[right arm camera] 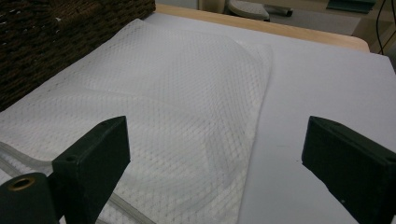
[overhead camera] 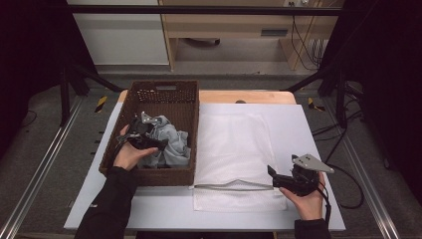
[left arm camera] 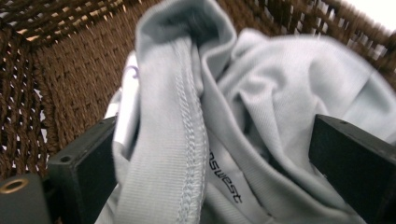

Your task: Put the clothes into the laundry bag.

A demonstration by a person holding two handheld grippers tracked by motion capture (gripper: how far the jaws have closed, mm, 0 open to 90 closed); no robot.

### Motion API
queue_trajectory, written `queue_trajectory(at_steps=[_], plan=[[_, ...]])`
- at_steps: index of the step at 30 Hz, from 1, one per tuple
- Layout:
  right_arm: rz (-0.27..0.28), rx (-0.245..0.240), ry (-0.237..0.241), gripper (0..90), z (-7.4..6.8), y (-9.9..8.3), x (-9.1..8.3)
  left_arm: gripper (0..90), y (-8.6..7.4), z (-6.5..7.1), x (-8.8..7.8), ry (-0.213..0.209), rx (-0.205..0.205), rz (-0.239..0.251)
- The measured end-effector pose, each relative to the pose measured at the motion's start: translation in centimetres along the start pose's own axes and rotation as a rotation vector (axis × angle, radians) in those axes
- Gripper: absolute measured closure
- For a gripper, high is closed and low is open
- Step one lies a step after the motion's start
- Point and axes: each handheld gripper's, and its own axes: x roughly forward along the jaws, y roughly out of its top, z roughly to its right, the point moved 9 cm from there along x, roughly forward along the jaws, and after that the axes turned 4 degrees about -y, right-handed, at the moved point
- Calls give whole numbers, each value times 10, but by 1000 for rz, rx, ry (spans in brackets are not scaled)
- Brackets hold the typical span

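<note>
One crumpled grey garment [left arm camera: 261, 107], basket-bound.

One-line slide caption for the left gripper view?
Left gripper open around bunched grey garment inside brown wicker basket.

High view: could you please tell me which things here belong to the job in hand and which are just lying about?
In the job:
- grey garment in the wicker basket
- left gripper, jaws open around the garment
- white mesh bag flat on the table
- right gripper, jaws open at the bag's near edge

Lying about:
- cables on the floor beyond the table
</note>
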Motion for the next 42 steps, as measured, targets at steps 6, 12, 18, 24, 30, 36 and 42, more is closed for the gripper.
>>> queue_trajectory(at_steps=[6, 12, 18, 24, 30, 36, 42], plan=[[-6, -3, 1, 84, 0, -1, 1, 64, -7, 1, 8, -21, -9, -52], [-18, -8, -5, 84, 1, -4, 3, 219, -16, 3, 13, -46, -65, -131], [-12, 5, -5, 85, 3, -4, 2, 434, -26, 8, 14, -93, -123, -227], [-10, 13, -7, 87, 6, -4, 1, 614, -27, 10, 10, -115, -132, -259], [-13, 20, -4, 90, 6, -5, 0, 697, -19, 8, 0, -120, -155, -180], [-6, 21, -8, 94, 8, -4, -1, 709, -3, 5, -16, -127, -166, -16], [-10, 21, -4, 96, 7, -4, 0, 718, 12, 3, -34, -109, -158, 131]])
